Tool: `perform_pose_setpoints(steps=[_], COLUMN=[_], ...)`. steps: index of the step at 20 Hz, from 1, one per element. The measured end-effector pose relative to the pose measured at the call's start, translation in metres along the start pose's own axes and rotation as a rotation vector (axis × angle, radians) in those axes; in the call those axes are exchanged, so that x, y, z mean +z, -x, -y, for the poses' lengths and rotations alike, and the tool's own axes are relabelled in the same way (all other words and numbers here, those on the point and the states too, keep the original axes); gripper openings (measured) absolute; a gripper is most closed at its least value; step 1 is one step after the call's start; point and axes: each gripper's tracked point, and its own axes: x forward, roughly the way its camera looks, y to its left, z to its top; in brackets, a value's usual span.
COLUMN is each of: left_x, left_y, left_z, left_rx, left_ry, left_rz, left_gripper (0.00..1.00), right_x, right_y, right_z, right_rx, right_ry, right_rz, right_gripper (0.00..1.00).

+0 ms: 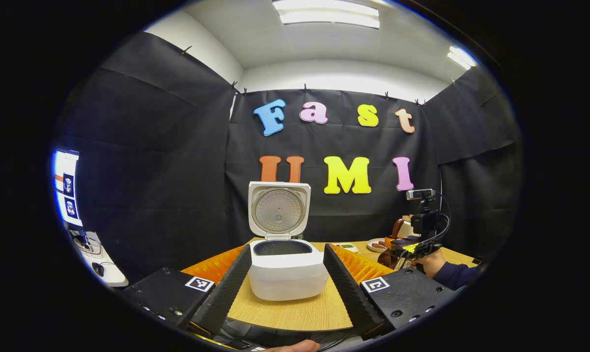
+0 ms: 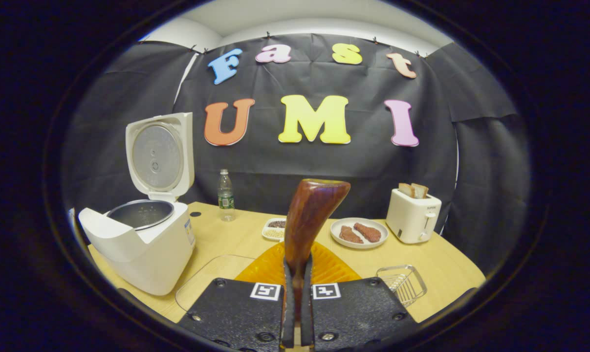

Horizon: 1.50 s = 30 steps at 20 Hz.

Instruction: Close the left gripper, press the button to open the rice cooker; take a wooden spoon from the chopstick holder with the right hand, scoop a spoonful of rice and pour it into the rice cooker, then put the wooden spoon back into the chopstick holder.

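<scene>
**Spoon pinched, cooker open: watch the tilt on the way to the rice**

Wooden spoon (image 2: 308, 220) sits in your right gripper (image 2: 297, 298), jaws pressed on its lower shaft, the broad end sticking up and leaning a bit to one side. Can't tell from here whether that top end is bowl or handle, nor whether it's clear of the chopstick holder yet.

Rice cooker (image 2: 143, 244) stands open at the left of the surface (image 2: 236, 234), lid (image 1: 279, 209) upright, inner pot (image 2: 141, 213) showing, so the button step looks done. Left gripper (image 1: 280, 288) hovers in front of the cooker, jaws spread wide w/ the cooker body between them, touching nothing.

Risks:
- Grip is low on a long smooth shaft; spoon could pivot or slide in the jaws when you dip or tip it, spilling rice on the surface.
- The upright lid hangs over the back of the pot; a high approach may knock it.
- Left gripper sits close to the cooker front & could get in the way of the pour.

View diffs: right gripper view gives the small divided dish of grains (image 2: 275, 229), plate of meat (image 2: 359, 233), toaster (image 2: 413, 215), water bottle (image 2: 225, 189) & wire basket (image 2: 402, 283). Left gripper view shows your right hand (image 1: 429, 261) w/ its gripper far off, plus a straight look at the pot rim.
</scene>
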Motion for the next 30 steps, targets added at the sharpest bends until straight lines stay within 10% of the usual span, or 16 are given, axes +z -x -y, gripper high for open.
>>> perform_pose_setpoints(steps=[12, 30], left_x=[-0.002, -0.011], left_y=[0.004, 0.003], left_z=[0.007, 0.009], left_rx=[-0.042, -0.058], left_ry=[0.01, 0.007], left_rz=[-0.002, -0.028], left_gripper=[0.94, 0.94], right_x=[-0.034, -0.052], right_y=[-0.005, 0.004], right_z=[0.007, -0.088], right_rx=[-0.156, 0.257], right_ry=[0.108, -0.142], right_rz=[-0.016, -0.207], right_gripper=[0.1, 0.1])
